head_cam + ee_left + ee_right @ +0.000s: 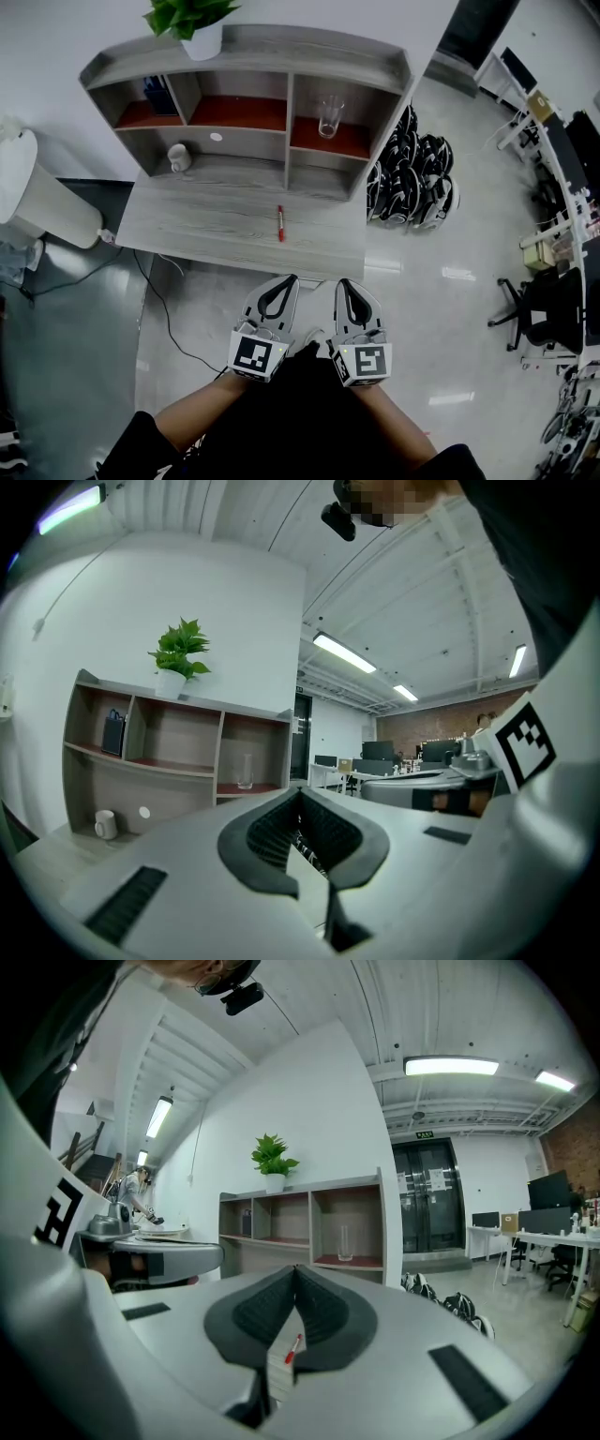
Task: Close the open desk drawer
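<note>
Grey wood-grain tabletop (206, 220) sits just ahead of both grippers, w/ a red pen (279, 223) lying on it. Left gripper (290, 279) & right gripper (342, 282) are each closed on nothing, side by side near the front edge (drawer can't be made out beneath it).

L gripper (292, 279) & R gripper (341, 282) side by side, near desk (206, 220) front edge; red pen (279, 223) mid-desk
</note>
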Demonstrator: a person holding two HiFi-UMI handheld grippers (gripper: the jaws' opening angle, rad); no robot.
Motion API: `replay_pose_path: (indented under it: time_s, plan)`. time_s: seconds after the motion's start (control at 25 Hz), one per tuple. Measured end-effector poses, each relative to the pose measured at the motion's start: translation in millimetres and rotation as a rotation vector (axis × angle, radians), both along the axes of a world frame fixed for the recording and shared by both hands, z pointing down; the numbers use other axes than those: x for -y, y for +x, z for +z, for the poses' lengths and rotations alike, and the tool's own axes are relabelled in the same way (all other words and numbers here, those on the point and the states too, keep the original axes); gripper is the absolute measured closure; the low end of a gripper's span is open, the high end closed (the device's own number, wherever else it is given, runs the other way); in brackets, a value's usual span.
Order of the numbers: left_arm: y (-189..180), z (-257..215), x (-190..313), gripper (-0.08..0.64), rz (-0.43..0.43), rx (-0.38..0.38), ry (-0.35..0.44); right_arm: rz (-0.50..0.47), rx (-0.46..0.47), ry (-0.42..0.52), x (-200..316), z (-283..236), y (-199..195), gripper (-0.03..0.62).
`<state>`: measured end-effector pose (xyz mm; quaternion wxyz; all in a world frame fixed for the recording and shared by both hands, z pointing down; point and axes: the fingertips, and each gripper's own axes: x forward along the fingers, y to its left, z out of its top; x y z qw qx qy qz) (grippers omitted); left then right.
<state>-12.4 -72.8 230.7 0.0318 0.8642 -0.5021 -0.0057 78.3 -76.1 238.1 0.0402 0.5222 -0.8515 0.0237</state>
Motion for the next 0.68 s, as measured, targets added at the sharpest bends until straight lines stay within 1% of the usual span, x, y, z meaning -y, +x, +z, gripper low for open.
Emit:
replay_pose_path:
  time_s: [0.12, 0.24, 0.32, 0.52, 0.68]
  plan:
    - [4.2, -1.0, -0.3, 0.545, 0.022, 0.03, 0.009, 0.003, 0.004, -0.006, 0.5, 1.1, 1.1, 0.574]
    - [1.2, -1.0, -1.1, 0.545, -0.002, -0.022, 0.009, 0.0, -0.004, -0.01, -1.6, 2.5, -2.1, 0.574]
    - [-3.0, 1.1, -1.2, 0.546, -0.008, -0.03, -0.001, -0.002, -0.008, -0.013, -3.0, 3.1, -5.2, 0.574]
    - [-9.1, 7.3, -6.2, 0.545, 0.009, 0.025, -0.014, 0.0, -0.017, -0.011, -8.3, 2.3, -10.2, 0.574]
    - [-15.6, 9.6, -13.0, 0.546, 0.005, 0.015, -0.007, 0.007, -0.015, -0.014, -13.6, 6.9, -15.0, 0.574]
